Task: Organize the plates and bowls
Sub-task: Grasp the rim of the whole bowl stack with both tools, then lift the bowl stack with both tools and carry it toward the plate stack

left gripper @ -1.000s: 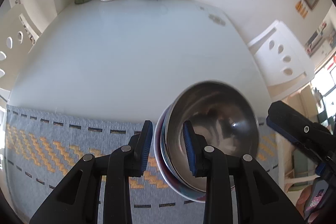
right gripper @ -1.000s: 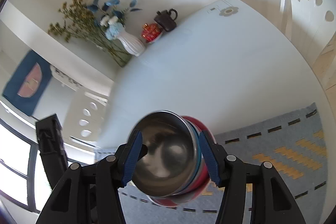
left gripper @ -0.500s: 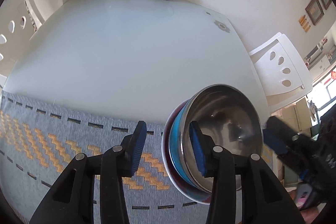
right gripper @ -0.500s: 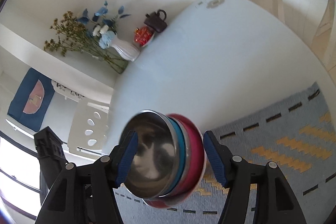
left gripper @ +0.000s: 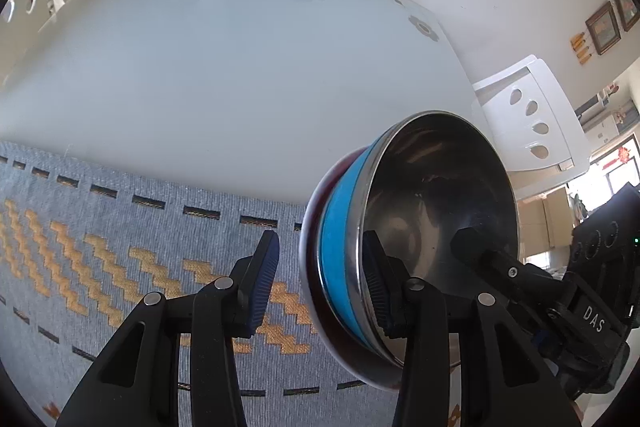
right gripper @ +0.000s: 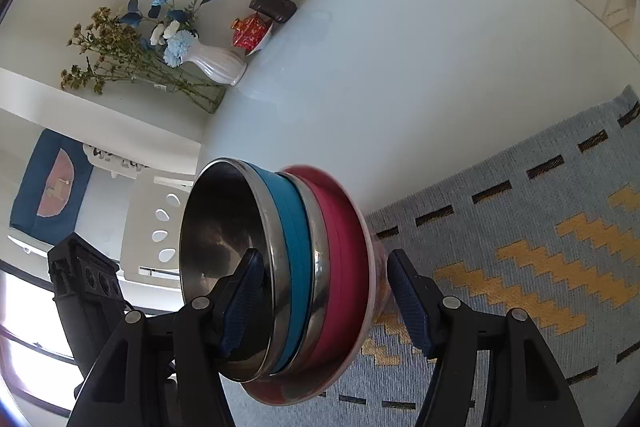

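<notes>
Nested stack of bowls and plate tilted on edge above the woven mat, both grippers at its rim.

The stack [right gripper: 288,275] nests a shiny round steel bowl [left gripper: 436,211], a smooth blue bowl [right gripper: 296,267], a second steel rim and a glossy red plate [right gripper: 344,267], over a ribbed grey mat [left gripper: 120,227] with orange zigzags on a smooth white table [left gripper: 240,59]. The right gripper [right gripper: 324,299] spreads wide across the stack, left pad inside the steel bowl, right pad just clear of the plate. The left gripper [left gripper: 320,287] is apart too, right finger inside the bowl, left finger free; whether either truly clamps, I cannot tell.
</notes>
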{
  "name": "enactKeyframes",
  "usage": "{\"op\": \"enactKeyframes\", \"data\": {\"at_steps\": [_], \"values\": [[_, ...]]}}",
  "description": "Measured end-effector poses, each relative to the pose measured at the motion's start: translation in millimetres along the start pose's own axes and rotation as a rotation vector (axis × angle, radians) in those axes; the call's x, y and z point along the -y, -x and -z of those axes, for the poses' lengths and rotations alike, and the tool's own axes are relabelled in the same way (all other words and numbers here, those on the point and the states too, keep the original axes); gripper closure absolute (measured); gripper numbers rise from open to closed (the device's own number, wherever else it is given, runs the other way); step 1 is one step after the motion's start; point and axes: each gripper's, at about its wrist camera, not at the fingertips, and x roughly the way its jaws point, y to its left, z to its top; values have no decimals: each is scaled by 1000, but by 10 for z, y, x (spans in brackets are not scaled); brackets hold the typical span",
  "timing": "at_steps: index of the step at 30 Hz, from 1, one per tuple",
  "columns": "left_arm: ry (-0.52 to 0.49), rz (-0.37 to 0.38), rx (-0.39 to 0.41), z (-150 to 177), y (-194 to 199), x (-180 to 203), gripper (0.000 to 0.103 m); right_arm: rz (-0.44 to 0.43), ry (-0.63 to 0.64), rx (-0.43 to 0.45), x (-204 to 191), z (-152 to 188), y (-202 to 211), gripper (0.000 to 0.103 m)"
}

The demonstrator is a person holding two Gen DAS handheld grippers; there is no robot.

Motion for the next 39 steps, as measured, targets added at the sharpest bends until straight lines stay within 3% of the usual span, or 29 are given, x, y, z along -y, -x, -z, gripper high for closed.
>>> {"op": "enactKeyframes", "data": {"at_steps": [2,3,11,15,21,39], "values": [[-18,11,-8,0,-15,15,66,1,4,-7,-3,13,-15,42],[-36,18,-5,9,-11,36,74,16,22,-10,-23,19,-14,45],[-98,-42,11,52,43,149,74,88,112,-31,-129,44,-14,56],[-103,-72,13,75,115,119,74,120,169,-65,-218,120,-49,56],[-92,-92,5,119,250,-32,74,98,156,-105,-276,266,-104,56],[-67,-69,-31,607,777,-515,74,84,185,-160,-727,913,-26,56]]}}
